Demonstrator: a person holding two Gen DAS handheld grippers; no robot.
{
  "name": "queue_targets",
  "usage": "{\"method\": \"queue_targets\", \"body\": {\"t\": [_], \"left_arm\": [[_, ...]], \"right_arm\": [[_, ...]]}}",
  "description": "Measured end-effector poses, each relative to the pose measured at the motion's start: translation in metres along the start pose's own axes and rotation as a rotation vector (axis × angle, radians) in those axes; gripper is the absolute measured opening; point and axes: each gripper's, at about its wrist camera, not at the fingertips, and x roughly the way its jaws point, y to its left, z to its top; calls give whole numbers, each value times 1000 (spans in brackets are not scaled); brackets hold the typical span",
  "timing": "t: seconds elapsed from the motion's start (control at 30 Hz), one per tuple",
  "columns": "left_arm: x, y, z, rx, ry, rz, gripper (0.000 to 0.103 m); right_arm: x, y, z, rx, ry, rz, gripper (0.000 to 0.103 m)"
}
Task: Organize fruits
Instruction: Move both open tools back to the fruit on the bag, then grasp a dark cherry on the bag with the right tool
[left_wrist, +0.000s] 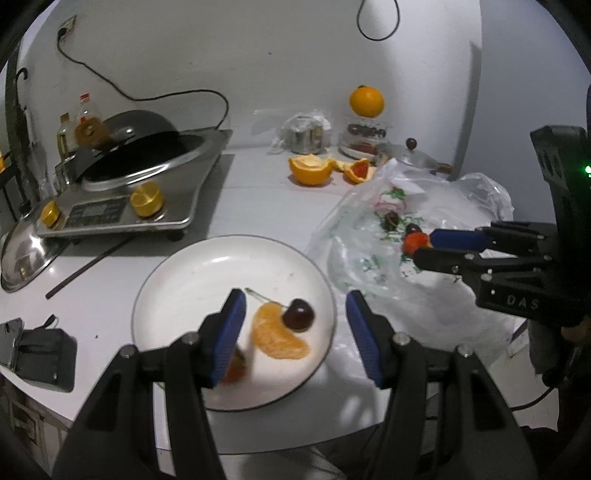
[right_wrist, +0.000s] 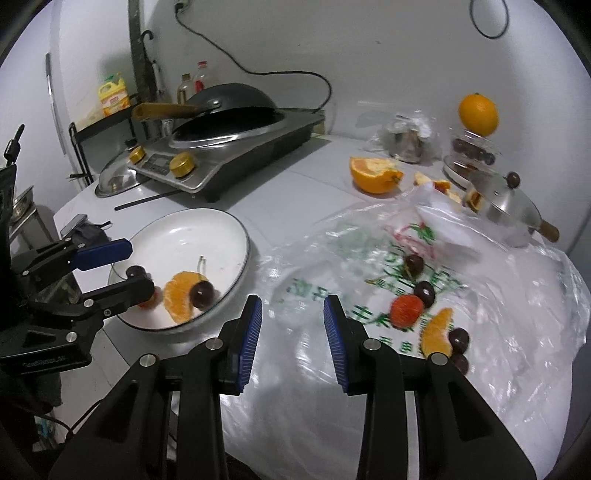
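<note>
The white countertop (right_wrist: 295, 192) carries the biggest item at its back left, a steel induction cooker (right_wrist: 236, 155) with two gold knobs and a dark wok (right_wrist: 229, 99) tipped on top; a black cord runs from it up the wall. A domed metal lid (left_wrist: 26, 254) lies at the cooker's front corner, with a thin dark stick on the counter beside it. On the right spreads a crumpled clear plastic bag (right_wrist: 424, 314) printed with green characters too blurred to read. On it lie a strawberry (right_wrist: 406, 310), an orange segment (right_wrist: 437, 332) and several dark cherries (right_wrist: 424, 293). A small lidded steel pot (right_wrist: 506, 210) with a wooden handle stands behind the bag, near a halved orange peel (right_wrist: 373, 175) and a whole orange (right_wrist: 478, 114) perched on a clear container. The white plate (left_wrist: 207, 273) sits between cooker and bag, holding a peeled orange segment (left_wrist: 277, 336) with a glossy dark cherry (left_wrist: 298, 315) touching it. The left gripper (left_wrist: 293, 332) hangs over the plate, jaws wide apart and holding nothing; a red fruit shows partly behind its left finger. The right gripper (right_wrist: 291, 332) hovers above the bag, jaws parted and empty, the strawberry just beside its right finger. Its body reads "DAS".
</note>
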Motion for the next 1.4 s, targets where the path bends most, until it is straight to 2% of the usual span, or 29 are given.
{"method": "queue_targets", "body": {"t": [0.73, 1.4], "left_arm": [[20, -65, 16, 76, 43, -48, 58], [50, -104, 26, 141, 95, -73, 58]], "right_arm": [[-20, -67, -28, 86, -25, -57, 37], [-5, -122, -53, 168, 8, -87, 37]]}}
